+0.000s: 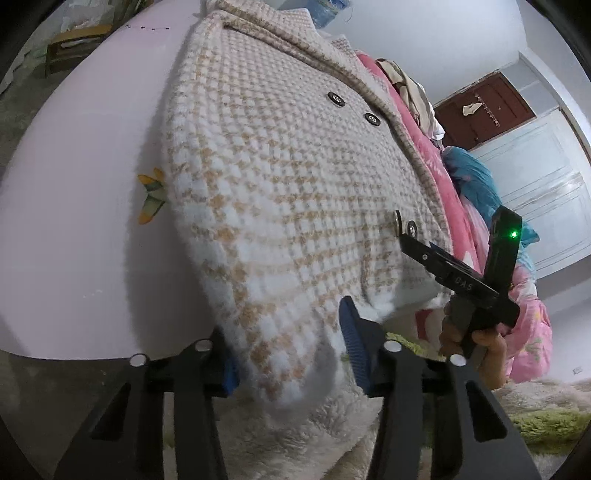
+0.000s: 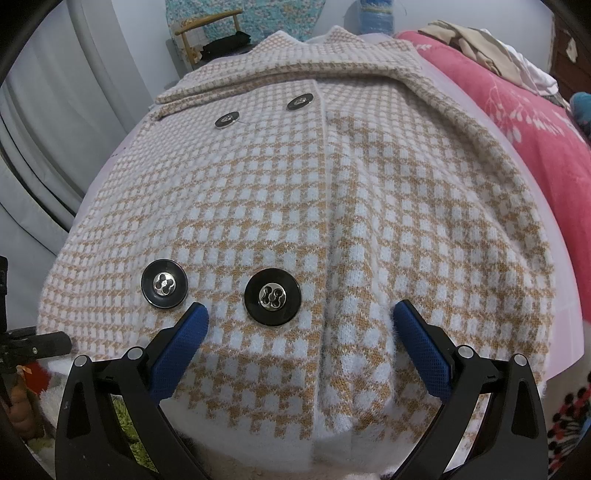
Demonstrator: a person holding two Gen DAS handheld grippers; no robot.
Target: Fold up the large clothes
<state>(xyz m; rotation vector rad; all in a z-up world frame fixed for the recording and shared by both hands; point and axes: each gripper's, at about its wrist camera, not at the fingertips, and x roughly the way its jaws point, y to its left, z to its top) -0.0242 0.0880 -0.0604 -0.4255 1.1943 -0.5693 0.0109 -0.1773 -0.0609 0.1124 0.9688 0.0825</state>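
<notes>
A cream and tan houndstooth coat lies buttoned, front up, on a pale pink sheet, its hem hanging over the near edge. My left gripper straddles the hem's left corner. The fluffy fabric fills the gap and brushes both blue pads, and I see no clear pinch. My right gripper stands wide open over the hem of the coat, its pads either side of a large black button. In the left wrist view a hand holds that right gripper by the lower buttons.
A pink flowered quilt, a blue cloth and loose garments lie along the coat's far side. Below the bed edge are a white fluffy rug and a green rug. A wooden chair stands beyond the bed.
</notes>
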